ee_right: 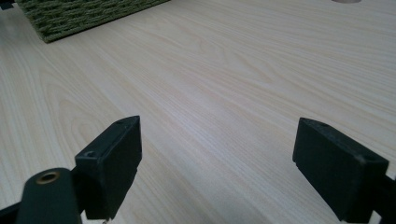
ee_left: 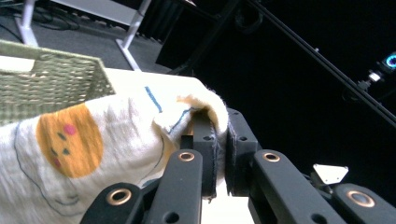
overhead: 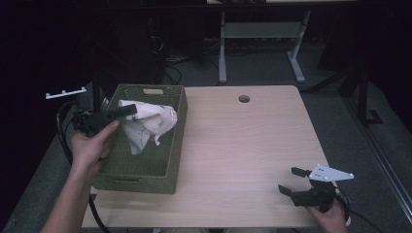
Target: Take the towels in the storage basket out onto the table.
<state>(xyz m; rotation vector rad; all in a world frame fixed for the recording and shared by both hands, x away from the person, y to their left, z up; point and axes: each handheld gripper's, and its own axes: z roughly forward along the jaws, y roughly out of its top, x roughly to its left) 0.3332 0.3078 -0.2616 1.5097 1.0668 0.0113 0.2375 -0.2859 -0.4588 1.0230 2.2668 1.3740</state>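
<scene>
At the left of the counter (overhead: 243,141), my left tongs (overhead: 127,110) pinch a corner of a white printed cloth (overhead: 148,124), holding it up over the green woven basket (overhead: 172,141), its lower folds hanging down inside. The left gripper view shows the cloth's hem clamped between the jaws, an orange face print beside them. At the near right edge, my right tongs (overhead: 293,180) hover wide open, empty, above bare wood.

A: Table (overhead: 243,141) right of the basket (overhead: 141,182) is lying bare; a gripper is passing freely there.

B: Basket walls are blocking the left side. Cloth (overhead: 145,124) is hanging over its inside, crowding entry from above.
</scene>
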